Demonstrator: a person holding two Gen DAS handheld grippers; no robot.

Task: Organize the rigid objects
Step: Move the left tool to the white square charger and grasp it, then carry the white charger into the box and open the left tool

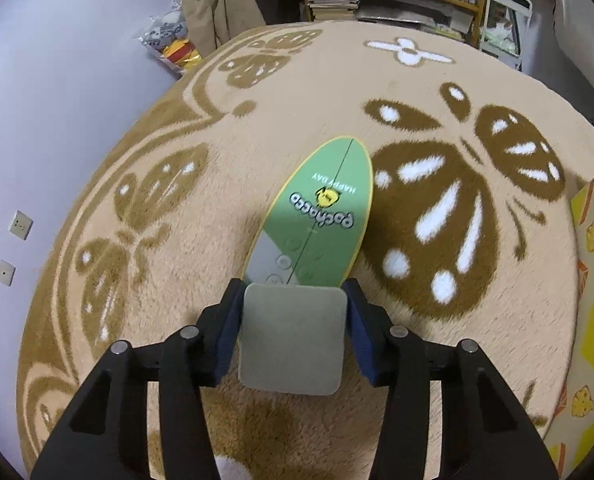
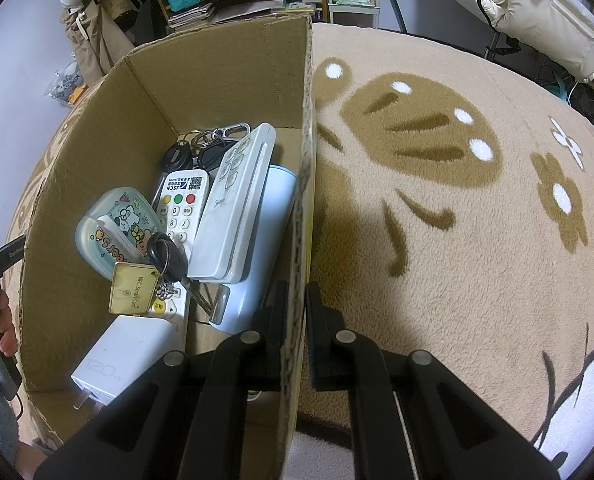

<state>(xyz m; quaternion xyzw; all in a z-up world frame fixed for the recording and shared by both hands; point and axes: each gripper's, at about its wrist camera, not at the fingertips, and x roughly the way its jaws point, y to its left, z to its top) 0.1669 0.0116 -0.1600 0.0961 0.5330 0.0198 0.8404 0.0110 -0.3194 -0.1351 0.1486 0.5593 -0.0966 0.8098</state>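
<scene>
In the cardboard box (image 2: 97,128), gripped at its wall by the right gripper (image 2: 295,320), remotes (image 2: 233,200) and keys (image 2: 169,258) already lie; the left gripper (image 1: 293,320) clamps a green case (image 1: 321,216) above the blanket (image 1: 417,80), seemingly the last loose item.

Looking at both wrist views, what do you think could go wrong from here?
The left gripper clamps only the near end of the long green case, so it might pivot or slip in transit. The right gripper pinches just the thin wall of the cardboard box; that wall may flex. The box is crowded, so the case could land on the white remote.
</scene>
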